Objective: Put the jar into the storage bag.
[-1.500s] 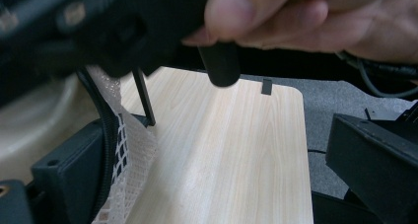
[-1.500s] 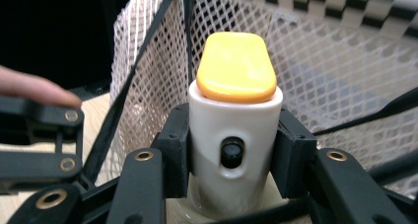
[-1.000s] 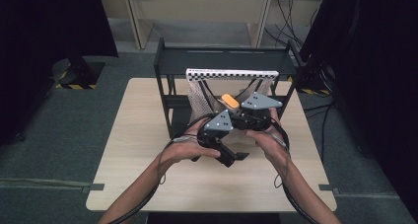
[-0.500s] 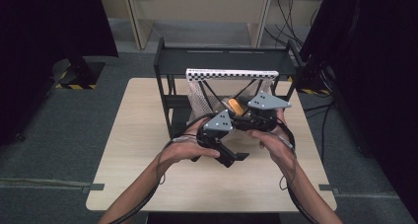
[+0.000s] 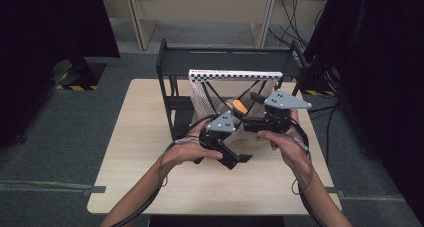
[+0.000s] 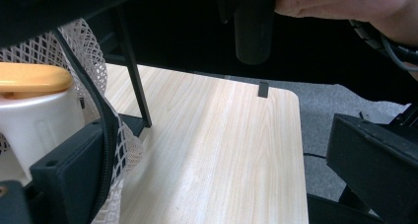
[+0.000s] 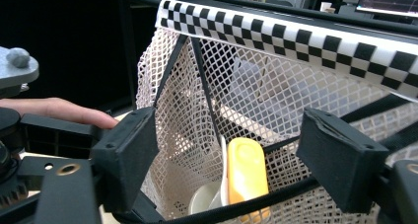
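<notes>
Right tongs (image 5: 248,103) spread wide at the mesh basket (image 5: 210,94) rim, just been opening, nothing gripped. White bottle with orange cap (image 7: 245,177) sits below them inside the basket, tilted against the netting, clear of both pads. Left tongs (image 5: 227,154) low over the desk (image 5: 145,137), just beside the basket's near side, parted wide; one pad next to the bottle outside the netting, nothing clamped.
</notes>
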`<state>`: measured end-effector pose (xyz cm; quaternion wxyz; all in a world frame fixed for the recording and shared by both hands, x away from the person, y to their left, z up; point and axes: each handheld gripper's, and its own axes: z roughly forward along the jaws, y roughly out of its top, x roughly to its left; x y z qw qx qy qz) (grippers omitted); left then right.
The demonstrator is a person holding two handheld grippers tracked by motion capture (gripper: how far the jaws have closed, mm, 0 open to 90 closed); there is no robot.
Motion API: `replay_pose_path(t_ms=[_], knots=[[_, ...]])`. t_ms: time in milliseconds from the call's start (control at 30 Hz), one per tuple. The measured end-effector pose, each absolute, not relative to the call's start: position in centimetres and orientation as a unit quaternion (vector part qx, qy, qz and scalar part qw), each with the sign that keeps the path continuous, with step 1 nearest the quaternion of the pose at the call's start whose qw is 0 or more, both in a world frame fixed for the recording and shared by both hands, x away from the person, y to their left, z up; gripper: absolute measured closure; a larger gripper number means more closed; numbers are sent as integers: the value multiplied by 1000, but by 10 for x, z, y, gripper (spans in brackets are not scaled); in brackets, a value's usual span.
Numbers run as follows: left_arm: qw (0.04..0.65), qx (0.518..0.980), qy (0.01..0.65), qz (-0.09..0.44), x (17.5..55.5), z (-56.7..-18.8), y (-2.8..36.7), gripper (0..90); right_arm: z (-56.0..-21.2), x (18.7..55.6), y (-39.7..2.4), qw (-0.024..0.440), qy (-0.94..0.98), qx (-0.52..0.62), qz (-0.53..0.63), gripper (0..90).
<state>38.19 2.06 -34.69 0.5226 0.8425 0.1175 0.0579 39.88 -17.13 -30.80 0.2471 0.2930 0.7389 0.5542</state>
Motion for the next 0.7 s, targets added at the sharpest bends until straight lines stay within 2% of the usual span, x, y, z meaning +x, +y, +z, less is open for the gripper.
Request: replay_pose_path(t_ms=[300, 333, 600, 700], knots=[[523, 842, 121, 58, 383, -349, 21, 16, -318, 389, -185, 241, 730, 307, 561, 135], [523, 842, 121, 58, 383, -349, 21, 16, -318, 389, -185, 241, 730, 307, 561, 100], [523, 841, 122, 58, 383, -349, 20, 15, -321, 382, -190, 251, 728, 299, 563, 91], [524, 841, 121, 59, 383, -350, 21, 16, -328, 376, -194, 237, 728, 289, 575, 93]])
